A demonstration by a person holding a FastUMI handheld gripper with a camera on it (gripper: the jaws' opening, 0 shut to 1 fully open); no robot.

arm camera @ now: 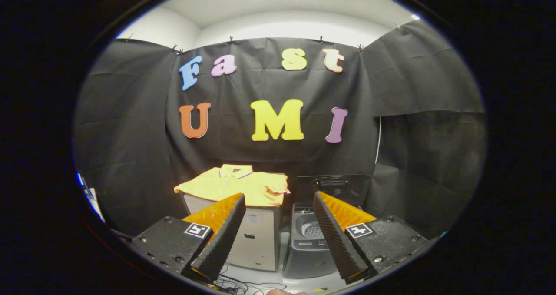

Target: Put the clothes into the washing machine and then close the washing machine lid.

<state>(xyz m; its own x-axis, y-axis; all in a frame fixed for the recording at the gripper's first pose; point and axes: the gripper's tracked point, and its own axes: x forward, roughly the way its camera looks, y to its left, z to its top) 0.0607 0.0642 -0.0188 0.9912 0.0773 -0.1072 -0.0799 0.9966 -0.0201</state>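
Claw (278, 238) spread wide, holding nothing, yellow shirt (234, 184) and washing machine (310, 243) beyond.

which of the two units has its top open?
The dark washing machine beside the pale cabinet: lid raised, drum visible. The cabinet carries the yellow shirt. Fingers open.

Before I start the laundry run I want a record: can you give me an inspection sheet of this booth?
Surface: pale floor under both units.
Job's things: yellow polo shirt lying flat on a light cabinet; washing machine beside it, lid raised, drum exposed.
Clutter: nothing seen.
Gripper: gripper with fingers spread apart, holding nothing, short of the shirt.
Cables: loose wires on the floor by the cabinet.
Surroundings: black cloth walls.
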